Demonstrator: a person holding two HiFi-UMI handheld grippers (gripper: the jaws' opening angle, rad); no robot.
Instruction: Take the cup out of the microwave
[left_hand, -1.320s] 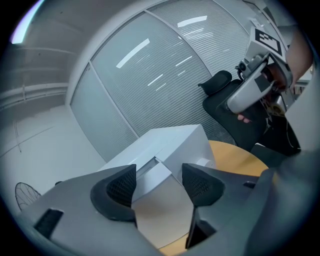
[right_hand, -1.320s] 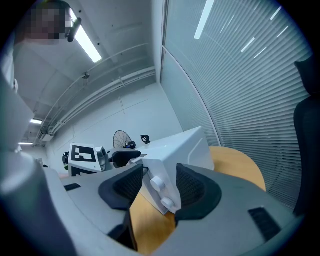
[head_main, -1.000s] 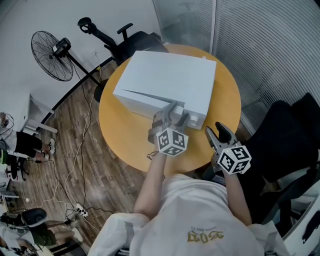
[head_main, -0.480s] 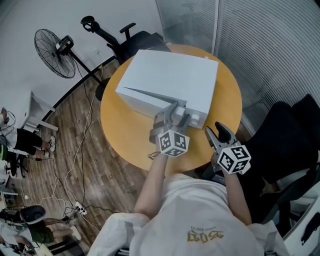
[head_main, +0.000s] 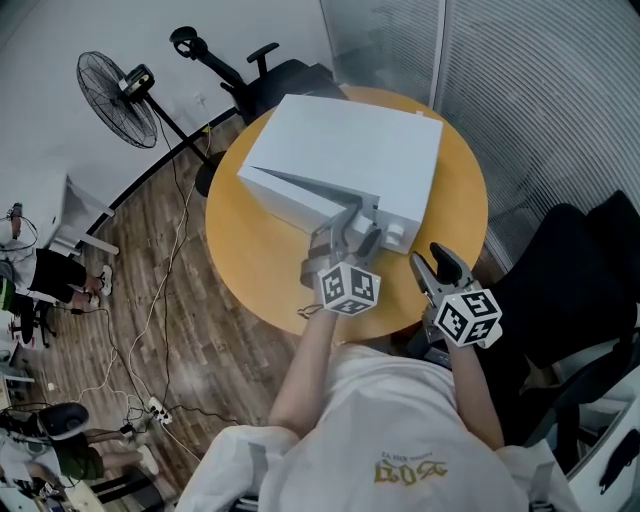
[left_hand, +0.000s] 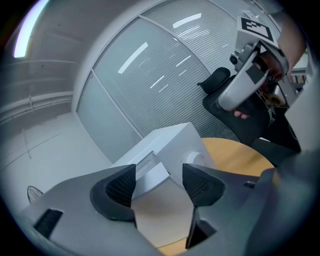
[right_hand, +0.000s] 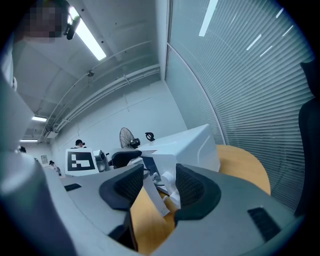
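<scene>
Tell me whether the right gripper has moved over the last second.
No. Judged against the table's edge, the right gripper keeps its spot off the near right side, jaws open and empty.

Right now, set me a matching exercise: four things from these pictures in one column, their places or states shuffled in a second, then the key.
Things
1. microwave
2. standing fan
3. left hand-held gripper
4. right hand-held gripper

Places or states
A. standing on the wood floor
B. jaws apart around the microwave door edge
C. sitting on the round table
D. jaws apart and empty, near the table's edge, apart from the microwave

Pairs: 1-C, 2-A, 3-B, 4-D
</scene>
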